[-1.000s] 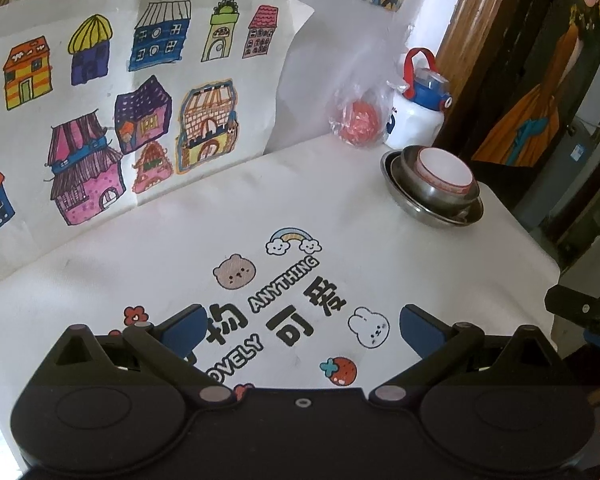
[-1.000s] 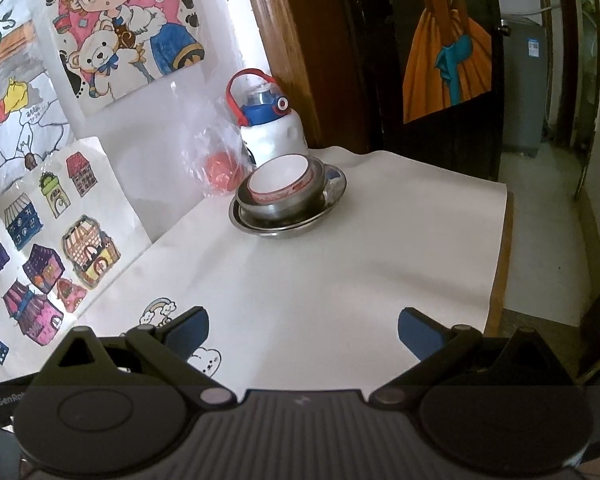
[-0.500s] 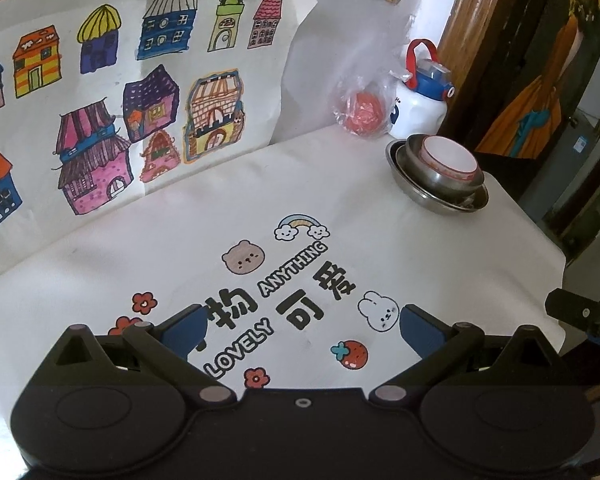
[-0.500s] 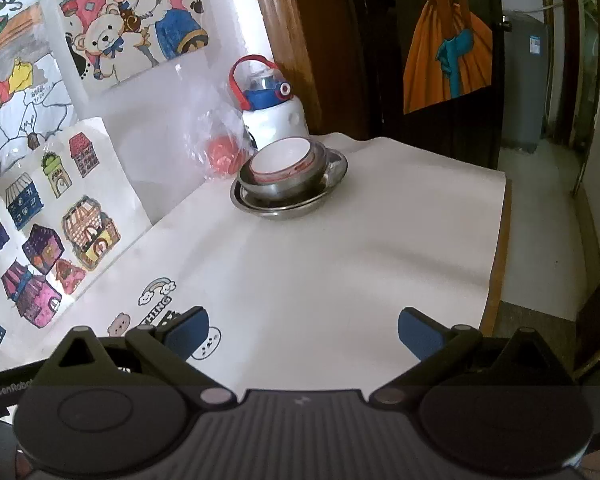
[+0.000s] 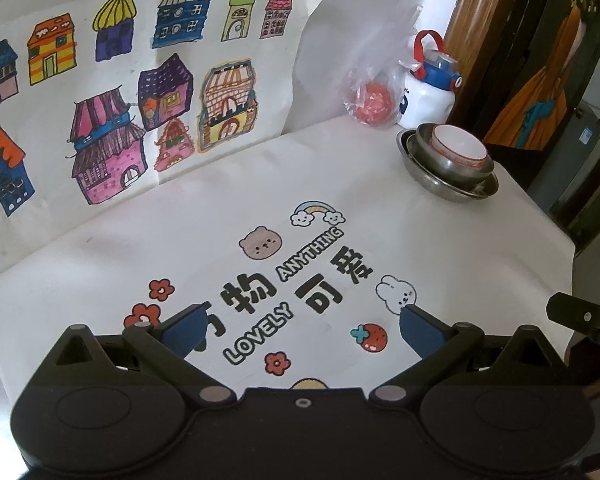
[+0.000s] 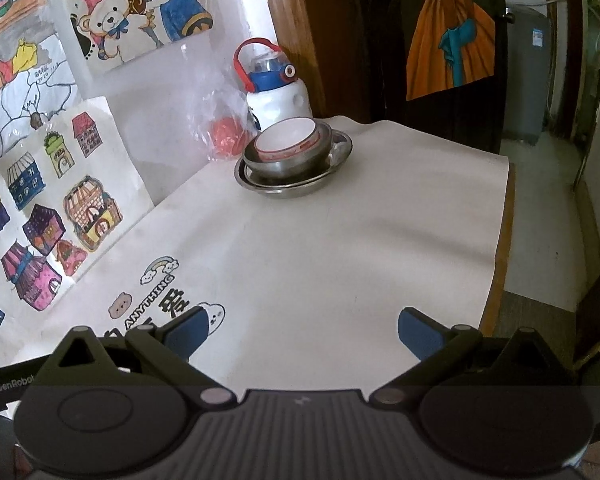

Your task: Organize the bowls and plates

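Both the left gripper and right gripper hang spread and empty over the table; the bowls sit nested on a plate at its far corner, beside a bottle.

Shiny steel on the wide dish and the deeper bowl nested in it, upper middle of the right wrist frame, both mirror-bright. Glazed ceramic for the white bowl on top, smooth and glossy. Matt white cloth over the worktop, faintly creased, flat printed cartoons. Crinkly clear plastic bag, upper right of the left wrist frame. Glossy hard plastic on the white bottle. Matt paper for the house drawings. Varnished wood on the door frame. Matt black plastic on the left hand-held gripper, blue pads rubbery-looking.
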### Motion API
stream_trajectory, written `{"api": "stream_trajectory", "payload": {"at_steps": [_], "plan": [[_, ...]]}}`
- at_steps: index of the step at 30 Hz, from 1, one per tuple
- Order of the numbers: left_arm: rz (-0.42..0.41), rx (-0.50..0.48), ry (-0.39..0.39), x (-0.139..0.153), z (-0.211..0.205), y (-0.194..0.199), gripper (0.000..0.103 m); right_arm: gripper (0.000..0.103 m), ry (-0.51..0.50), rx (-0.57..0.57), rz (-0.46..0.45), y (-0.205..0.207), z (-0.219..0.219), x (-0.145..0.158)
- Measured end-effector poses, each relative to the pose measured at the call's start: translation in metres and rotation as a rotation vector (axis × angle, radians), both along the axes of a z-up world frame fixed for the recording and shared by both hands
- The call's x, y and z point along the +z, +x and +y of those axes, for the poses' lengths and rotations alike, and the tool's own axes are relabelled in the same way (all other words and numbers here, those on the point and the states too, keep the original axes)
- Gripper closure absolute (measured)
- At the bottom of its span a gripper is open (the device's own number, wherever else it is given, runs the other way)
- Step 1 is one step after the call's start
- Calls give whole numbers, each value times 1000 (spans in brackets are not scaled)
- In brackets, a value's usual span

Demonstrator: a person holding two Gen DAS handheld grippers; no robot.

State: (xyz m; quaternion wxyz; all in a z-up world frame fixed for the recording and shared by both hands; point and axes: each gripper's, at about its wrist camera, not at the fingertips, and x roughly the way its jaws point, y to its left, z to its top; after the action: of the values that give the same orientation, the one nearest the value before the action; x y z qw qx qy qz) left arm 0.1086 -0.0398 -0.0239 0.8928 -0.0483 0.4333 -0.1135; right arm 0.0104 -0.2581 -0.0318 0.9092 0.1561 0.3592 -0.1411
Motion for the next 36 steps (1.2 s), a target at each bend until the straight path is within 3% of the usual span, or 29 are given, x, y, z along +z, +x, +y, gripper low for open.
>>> {"api": "stream_trajectory", "payload": {"at_steps": [36], "plan": [[15, -12, 35, -9, 4, -4, 1, 0, 12, -9, 47, 0, -3, -10]]}}
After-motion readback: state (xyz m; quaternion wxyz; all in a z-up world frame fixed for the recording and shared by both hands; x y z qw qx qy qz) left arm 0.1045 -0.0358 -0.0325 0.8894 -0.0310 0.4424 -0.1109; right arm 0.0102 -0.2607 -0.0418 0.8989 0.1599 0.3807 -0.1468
